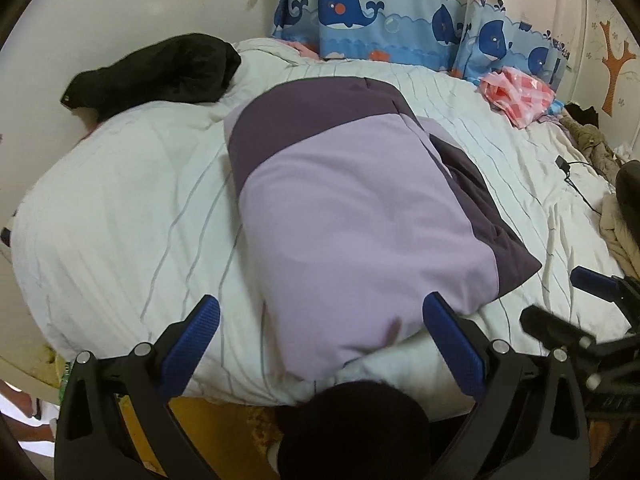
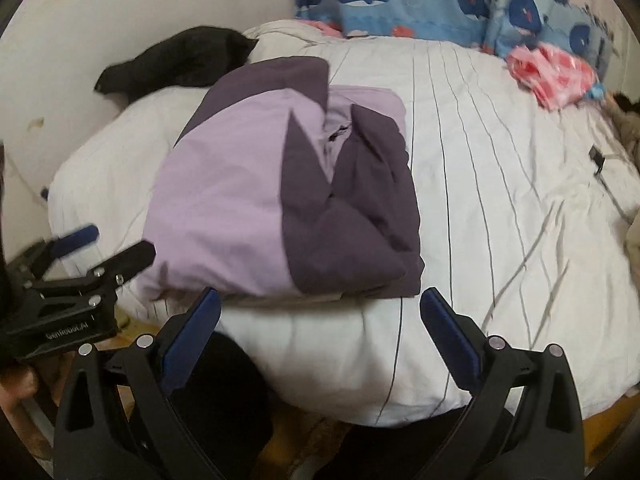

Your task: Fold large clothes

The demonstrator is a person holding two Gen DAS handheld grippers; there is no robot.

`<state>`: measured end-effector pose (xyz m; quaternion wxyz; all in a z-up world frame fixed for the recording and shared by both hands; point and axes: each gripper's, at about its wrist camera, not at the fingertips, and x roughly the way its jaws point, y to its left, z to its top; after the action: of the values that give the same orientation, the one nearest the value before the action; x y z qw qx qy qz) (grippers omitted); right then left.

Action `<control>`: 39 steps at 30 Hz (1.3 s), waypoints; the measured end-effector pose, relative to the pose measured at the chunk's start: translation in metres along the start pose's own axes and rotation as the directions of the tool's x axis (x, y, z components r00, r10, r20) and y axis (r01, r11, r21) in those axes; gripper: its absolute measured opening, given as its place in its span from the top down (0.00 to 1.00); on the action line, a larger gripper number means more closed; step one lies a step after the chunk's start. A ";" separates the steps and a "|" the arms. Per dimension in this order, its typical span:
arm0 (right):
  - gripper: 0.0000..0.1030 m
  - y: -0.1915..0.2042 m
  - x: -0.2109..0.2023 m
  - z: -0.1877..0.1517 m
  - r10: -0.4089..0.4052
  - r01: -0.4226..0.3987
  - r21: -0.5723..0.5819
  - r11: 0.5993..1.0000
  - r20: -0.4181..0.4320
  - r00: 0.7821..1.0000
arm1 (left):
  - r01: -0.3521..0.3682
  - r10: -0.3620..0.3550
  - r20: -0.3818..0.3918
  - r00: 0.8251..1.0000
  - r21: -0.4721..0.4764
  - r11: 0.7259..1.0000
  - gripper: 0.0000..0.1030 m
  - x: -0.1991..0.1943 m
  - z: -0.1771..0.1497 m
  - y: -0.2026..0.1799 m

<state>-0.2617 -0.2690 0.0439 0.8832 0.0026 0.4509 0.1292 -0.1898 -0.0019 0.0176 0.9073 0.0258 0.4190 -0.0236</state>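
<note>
Left wrist view, item one: we see a large two-tone garment of lilac and dark purple padded fabric [image 1: 352, 208], lying folded into a thick oblong on the white bedcover with thin grey stripes [image 1: 132, 216]. We take the garment as our landmark. It sits near the bedcover's front edge, where, we judge, both tools can reach it without stretching.

Item two: our left gripper [image 1: 320, 344], jaws spread wide and holding nothing, hovers at the garment's near end. Its right pad overlaps that near hem in the picture; whether it touches we cannot tell.

Item three: our right gripper [image 2: 320, 336], likewise parted and empty, hangs just short of the garment's near edge, toward its dark purple side. We judge both wait for another fold or a smoothing pass.

Item four: a crumpled black cloth [image 1: 160, 72] lies beyond the garment's far left corner; a pink-and-white checked bundle [image 1: 520, 94] lies well off its far right side, before the whale-print blue curtain [image 1: 380, 12].
</note>
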 end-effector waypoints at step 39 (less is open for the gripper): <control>0.07 0.017 0.007 0.005 -0.025 0.025 -0.020 0.999 -0.036 0.999 | -0.076 0.076 -0.005 0.997 -0.088 0.993 0.06 -0.018 -0.011 0.013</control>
<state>-0.2577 -0.2503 0.0439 0.8764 -0.0140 0.4656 0.1226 -0.2092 0.0123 0.0244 0.9074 0.0019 0.4192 0.0293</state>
